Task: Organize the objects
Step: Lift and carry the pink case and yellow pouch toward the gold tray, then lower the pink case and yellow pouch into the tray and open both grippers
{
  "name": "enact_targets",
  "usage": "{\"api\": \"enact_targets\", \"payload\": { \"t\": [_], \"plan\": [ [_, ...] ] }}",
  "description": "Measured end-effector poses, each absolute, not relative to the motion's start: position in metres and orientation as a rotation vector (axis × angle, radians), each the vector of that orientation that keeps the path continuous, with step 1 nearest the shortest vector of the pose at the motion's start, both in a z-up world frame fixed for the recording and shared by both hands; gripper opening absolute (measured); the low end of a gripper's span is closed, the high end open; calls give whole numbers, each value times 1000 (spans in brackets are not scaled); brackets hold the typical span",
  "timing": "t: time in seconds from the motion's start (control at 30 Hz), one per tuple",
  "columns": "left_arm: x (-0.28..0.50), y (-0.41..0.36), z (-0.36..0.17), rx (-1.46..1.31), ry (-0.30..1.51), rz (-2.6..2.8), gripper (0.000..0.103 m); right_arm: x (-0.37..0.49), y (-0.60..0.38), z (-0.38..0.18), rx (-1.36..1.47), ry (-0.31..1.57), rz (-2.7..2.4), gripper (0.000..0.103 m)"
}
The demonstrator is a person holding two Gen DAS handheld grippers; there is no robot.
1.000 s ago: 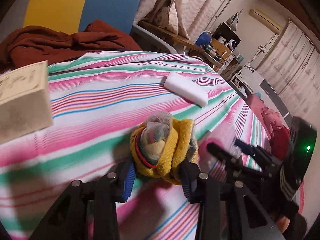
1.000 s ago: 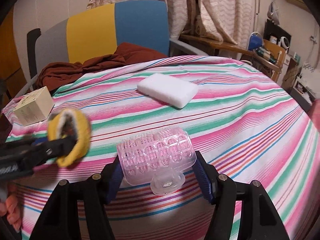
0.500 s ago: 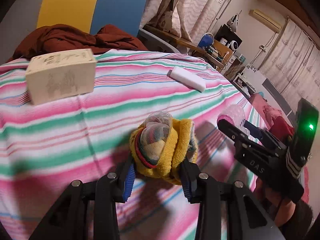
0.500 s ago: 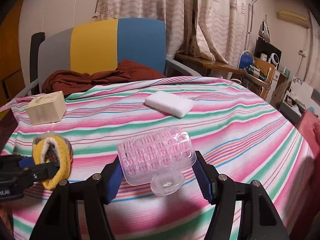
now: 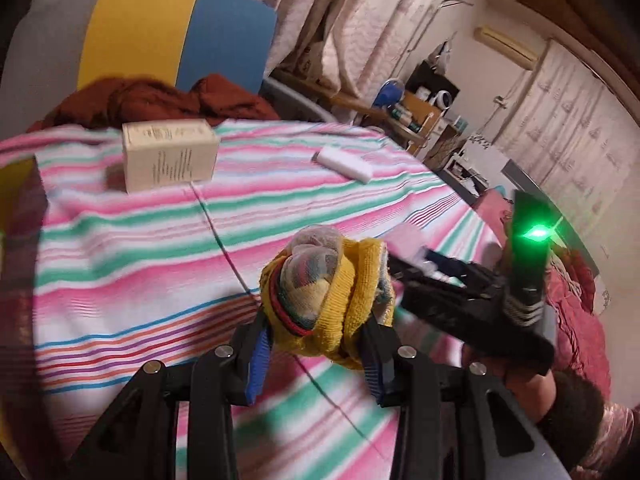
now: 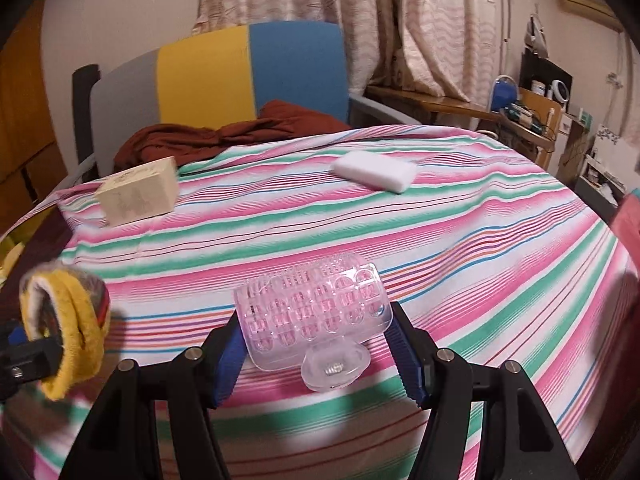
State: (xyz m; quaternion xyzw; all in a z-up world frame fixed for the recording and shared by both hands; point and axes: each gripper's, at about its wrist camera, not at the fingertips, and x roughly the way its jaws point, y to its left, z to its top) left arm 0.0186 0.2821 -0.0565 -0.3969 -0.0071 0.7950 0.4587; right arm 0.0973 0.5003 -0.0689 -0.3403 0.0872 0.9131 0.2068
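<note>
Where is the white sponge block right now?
In both wrist views, the white sponge block lies on the striped cloth at the far right, well right of the beige box.

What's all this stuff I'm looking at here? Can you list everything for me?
sock bundle: one, yellow with mixed stripes, held off the cloth in the left gripper
plastic roller: one, clear pink, held in the right gripper
box: one, beige, far left on the cloth
sponge block: one, white, far side of the cloth
striped cloth: one, pink, green and white, covering the table
brown garment: one, heaped on the chair
chair: one, grey, yellow, blue, behind the table
left gripper: one, black, blue pads
right gripper: one, black, blue pads
</note>
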Motion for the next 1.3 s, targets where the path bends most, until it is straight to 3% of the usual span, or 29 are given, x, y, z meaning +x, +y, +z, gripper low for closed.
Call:
{"api": "enact_targets", "payload": {
  "t": [0.6, 0.93, 1.3],
  "plan": [
    [20, 118, -11, -865, -176, 2242, 40, 66, 345, -9, -959, 138, 2938, 66],
    [-12, 11, -30, -985, -331, 2460, 40, 20, 231, 17, -1049, -40, 3177, 66],
    [-40, -41, -67, -1205, -325, 2527, 41, -59, 164, -11, -1350, -95, 3149, 69]
  ]
}}
